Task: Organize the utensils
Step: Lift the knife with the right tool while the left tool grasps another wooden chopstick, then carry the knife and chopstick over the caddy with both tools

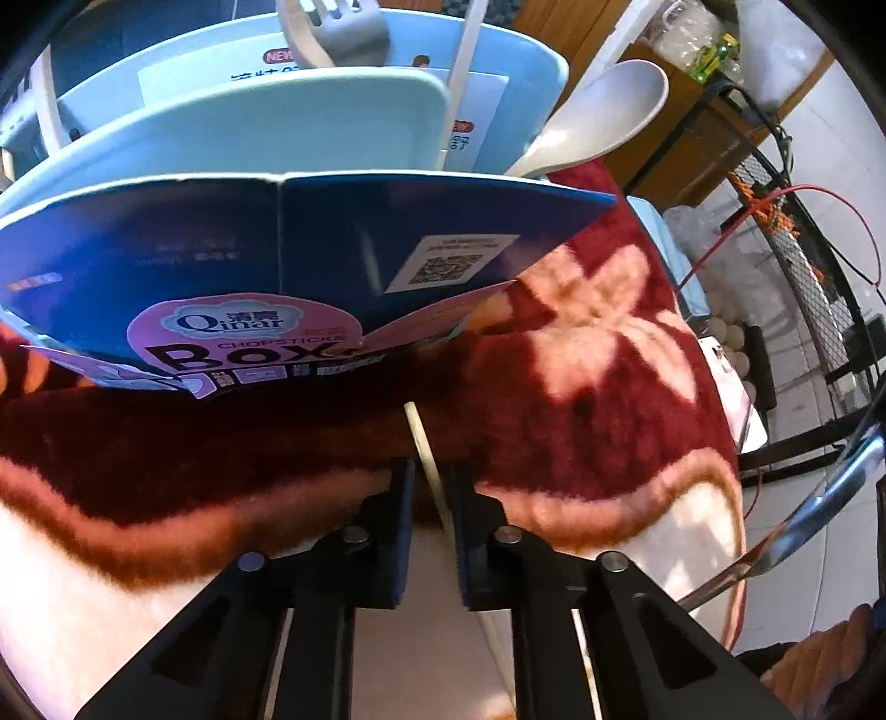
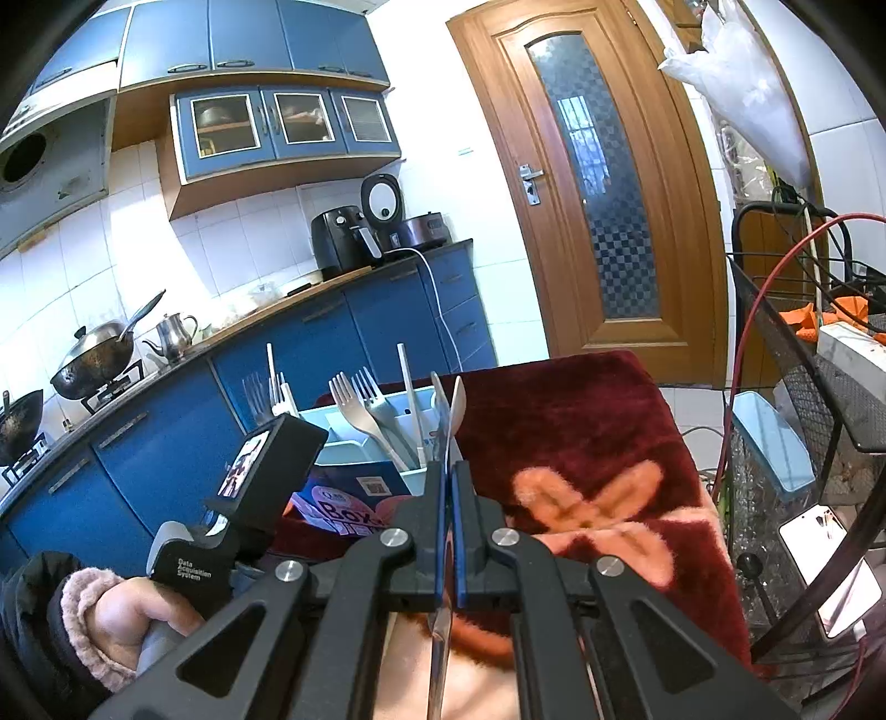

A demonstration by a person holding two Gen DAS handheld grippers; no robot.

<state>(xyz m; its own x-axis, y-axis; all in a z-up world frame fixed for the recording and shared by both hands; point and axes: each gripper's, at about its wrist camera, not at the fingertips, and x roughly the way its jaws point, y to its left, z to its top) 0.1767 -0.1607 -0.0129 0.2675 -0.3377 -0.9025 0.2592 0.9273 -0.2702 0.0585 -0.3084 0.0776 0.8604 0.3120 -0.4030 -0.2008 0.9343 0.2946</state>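
Chopstick (image 1: 425,454) is lying between your left gripper (image 1: 433,487) fingers, over the red blanket (image 1: 581,387), just short of the chopsticks box (image 1: 249,266); pad contact is unclear. Your right gripper (image 2: 448,476) is clamping a metal utensil (image 2: 443,653).

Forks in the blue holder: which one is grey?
The grey fork, the right one of the two leaning together in the holder; its neighbour, the cream fork, is paler.

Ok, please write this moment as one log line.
left gripper: jaws narrow around chopstick on red blanket, small gap visible | right gripper: shut on metal utensil | blue holder: forks, spoon inside
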